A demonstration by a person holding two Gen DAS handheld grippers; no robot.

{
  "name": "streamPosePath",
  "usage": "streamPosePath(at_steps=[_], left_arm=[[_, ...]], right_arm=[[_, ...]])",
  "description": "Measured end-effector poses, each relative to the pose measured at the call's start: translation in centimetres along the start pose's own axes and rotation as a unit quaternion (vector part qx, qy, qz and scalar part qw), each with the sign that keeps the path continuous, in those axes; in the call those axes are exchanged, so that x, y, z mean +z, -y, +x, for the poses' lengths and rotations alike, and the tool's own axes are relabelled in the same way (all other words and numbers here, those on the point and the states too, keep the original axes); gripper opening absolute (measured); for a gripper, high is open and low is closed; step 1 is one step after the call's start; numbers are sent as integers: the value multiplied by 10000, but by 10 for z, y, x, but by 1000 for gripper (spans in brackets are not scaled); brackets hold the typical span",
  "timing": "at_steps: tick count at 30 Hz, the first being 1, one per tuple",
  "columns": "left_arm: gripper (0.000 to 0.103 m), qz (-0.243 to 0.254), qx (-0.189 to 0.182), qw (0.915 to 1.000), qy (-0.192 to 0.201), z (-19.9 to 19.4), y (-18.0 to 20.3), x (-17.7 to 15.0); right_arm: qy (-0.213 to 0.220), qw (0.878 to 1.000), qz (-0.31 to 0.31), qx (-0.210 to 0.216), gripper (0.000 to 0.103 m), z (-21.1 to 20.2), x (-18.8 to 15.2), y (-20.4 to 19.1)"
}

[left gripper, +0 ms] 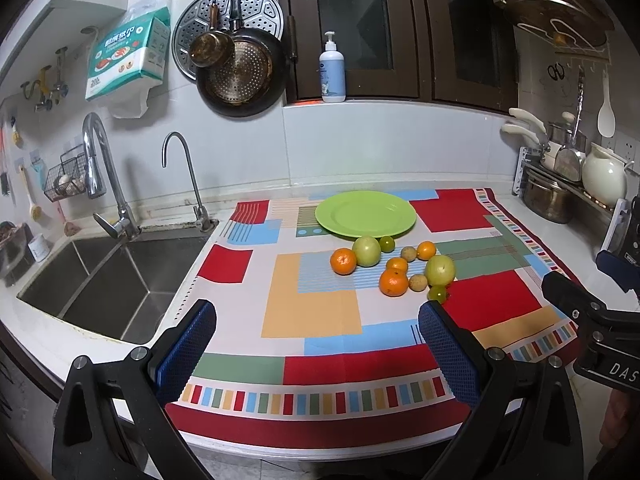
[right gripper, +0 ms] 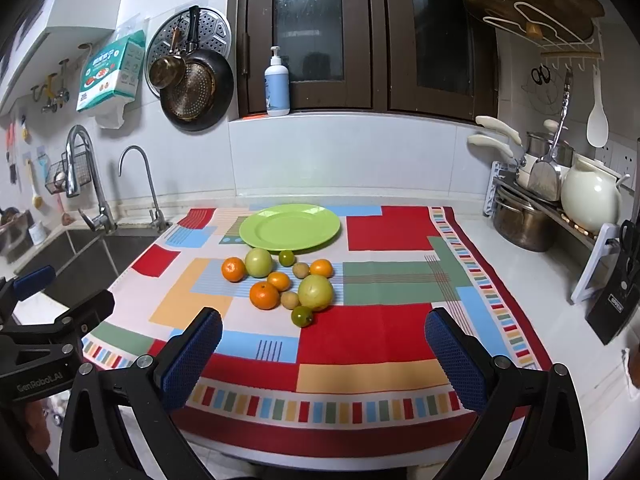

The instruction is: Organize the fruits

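Observation:
An empty green plate (left gripper: 365,213) (right gripper: 289,227) sits at the back of a colourful patchwork cloth (left gripper: 312,312) (right gripper: 360,332). Just in front of it lies a cluster of fruit: several oranges (left gripper: 393,282) (right gripper: 264,295), two large pale green fruits (left gripper: 440,270) (right gripper: 315,292), small green limes (right gripper: 301,316) and small tan fruits (right gripper: 289,300). My left gripper (left gripper: 316,346) is open and empty, low over the cloth's front. My right gripper (right gripper: 324,354) is open and empty, also short of the fruit. Each gripper shows at the edge of the other's view.
A steel sink (left gripper: 112,280) with two taps (left gripper: 100,168) lies left of the cloth. Pots, a white jug (right gripper: 590,200) and a knife block (right gripper: 616,300) crowd the right counter. Pans hang on the back wall and a soap bottle (right gripper: 277,84) stands on the sill.

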State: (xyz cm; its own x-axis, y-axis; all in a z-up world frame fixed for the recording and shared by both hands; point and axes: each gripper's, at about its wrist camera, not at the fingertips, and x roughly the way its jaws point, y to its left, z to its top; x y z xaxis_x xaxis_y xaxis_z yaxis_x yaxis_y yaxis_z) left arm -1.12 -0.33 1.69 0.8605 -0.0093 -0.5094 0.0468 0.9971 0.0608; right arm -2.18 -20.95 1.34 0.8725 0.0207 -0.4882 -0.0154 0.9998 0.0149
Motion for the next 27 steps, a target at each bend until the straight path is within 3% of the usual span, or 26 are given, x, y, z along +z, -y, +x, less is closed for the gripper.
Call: streamPosePath(at_steps=[27], left_arm=[[103, 6, -89, 9999, 105, 3, 1, 0]], right_arm=[[-26, 10000, 24, 12, 102, 2, -1, 3]])
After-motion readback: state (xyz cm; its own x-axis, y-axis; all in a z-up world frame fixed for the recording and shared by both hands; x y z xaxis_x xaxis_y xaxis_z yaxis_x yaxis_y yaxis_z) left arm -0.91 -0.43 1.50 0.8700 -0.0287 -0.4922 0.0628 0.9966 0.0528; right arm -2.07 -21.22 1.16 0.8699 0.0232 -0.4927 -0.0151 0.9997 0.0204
